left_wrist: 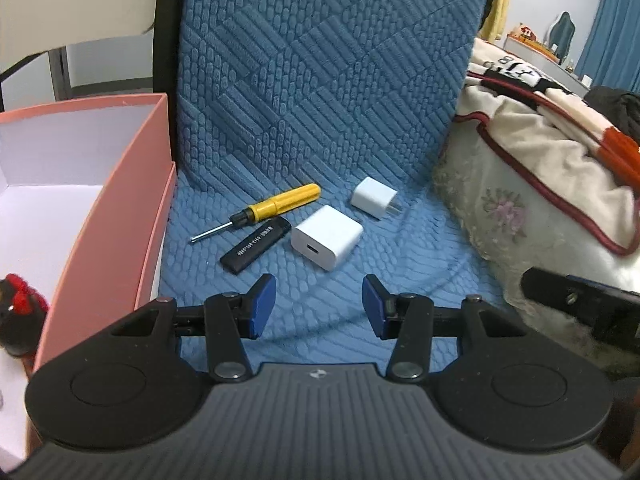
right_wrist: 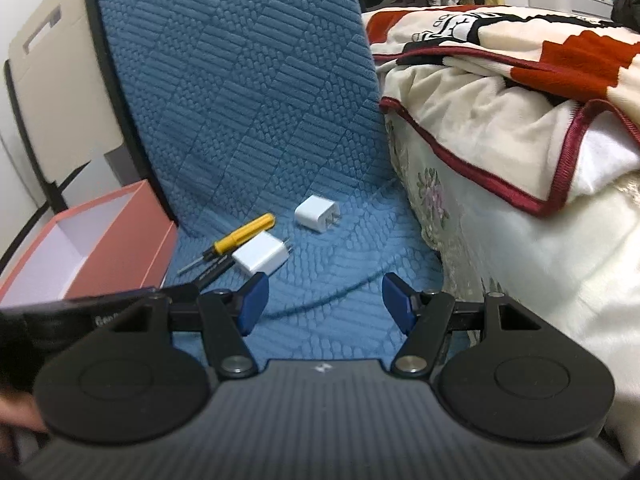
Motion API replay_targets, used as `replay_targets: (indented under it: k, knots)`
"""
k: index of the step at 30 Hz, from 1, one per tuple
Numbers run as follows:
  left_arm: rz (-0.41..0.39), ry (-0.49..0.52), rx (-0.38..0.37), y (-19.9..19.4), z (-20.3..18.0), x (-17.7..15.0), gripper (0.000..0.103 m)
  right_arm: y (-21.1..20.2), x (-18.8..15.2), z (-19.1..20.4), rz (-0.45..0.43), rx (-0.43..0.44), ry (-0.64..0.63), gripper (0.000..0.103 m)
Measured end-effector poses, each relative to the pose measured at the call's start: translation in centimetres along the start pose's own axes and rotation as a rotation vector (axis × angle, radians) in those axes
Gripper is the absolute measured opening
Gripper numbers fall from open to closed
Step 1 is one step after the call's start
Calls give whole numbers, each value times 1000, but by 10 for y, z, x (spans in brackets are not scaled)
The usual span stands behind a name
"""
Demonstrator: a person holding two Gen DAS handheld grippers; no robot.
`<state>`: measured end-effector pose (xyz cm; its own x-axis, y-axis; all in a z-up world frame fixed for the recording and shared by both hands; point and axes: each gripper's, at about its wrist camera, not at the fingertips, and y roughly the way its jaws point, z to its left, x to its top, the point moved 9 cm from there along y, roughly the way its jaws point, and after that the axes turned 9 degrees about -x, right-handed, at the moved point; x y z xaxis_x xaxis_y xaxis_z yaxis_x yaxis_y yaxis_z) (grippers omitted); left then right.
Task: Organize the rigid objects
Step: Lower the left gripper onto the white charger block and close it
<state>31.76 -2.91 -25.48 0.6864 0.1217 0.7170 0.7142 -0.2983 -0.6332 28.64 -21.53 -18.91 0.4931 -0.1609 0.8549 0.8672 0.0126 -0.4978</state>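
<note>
On the blue quilted seat point(left_wrist: 360, 264) lie a yellow-handled screwdriver point(left_wrist: 276, 206), a black lighter point(left_wrist: 256, 249), a large white charger point(left_wrist: 326, 237) and a small white charger point(left_wrist: 374, 198). My left gripper point(left_wrist: 319, 306) is open and empty, just in front of the large charger. My right gripper point(right_wrist: 325, 304) is open and empty, nearer than the objects; it sees the screwdriver point(right_wrist: 244, 236), large charger point(right_wrist: 262, 258), small charger point(right_wrist: 316, 208) and part of the lighter point(right_wrist: 216, 270). A pink box point(left_wrist: 108, 216) stands open at the left, with a red-and-black item point(left_wrist: 18, 312) inside.
The seat's blue backrest point(left_wrist: 320, 60) rises behind the objects. A bed with a cream and red blanket point(left_wrist: 552, 152) borders the seat on the right. The pink box point(right_wrist: 100, 240) sits left of the seat. The left gripper's body point(right_wrist: 80, 312) shows at the right wrist view's left edge.
</note>
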Motion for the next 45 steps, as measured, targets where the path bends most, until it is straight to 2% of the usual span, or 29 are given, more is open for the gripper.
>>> replay_targets:
  k: [5, 13, 18, 20, 23, 30, 39, 41, 45]
  knots:
    - [-10, -25, -13, 21, 7, 13, 54, 14, 14, 2, -49, 6, -4, 66]
    - [-5, 8, -28, 49, -1, 28, 54, 46, 22, 8, -35, 10, -28, 66]
    - [7, 20, -31, 64, -2, 29, 54, 67, 29, 7, -16, 10, -15, 66]
    - [13, 18, -27, 71, -2, 29, 59, 76, 31, 6, -2, 18, -3, 66]
    - [16, 17, -22, 80, -1, 30, 60, 87, 33, 5, 17, 26, 7, 66]
    - [23, 22, 2, 101, 4, 35, 61, 111, 40, 8, 31, 40, -9, 66]
    - [41, 24, 19, 123, 13, 36, 61, 154, 41, 15, 96, 58, 15, 67]
    - [35, 27, 17, 125, 14, 36, 66, 164, 42, 20, 113, 66, 7, 67]
    - [32, 28, 14, 129, 16, 37, 70, 181, 45, 30, 131, 93, -4, 68]
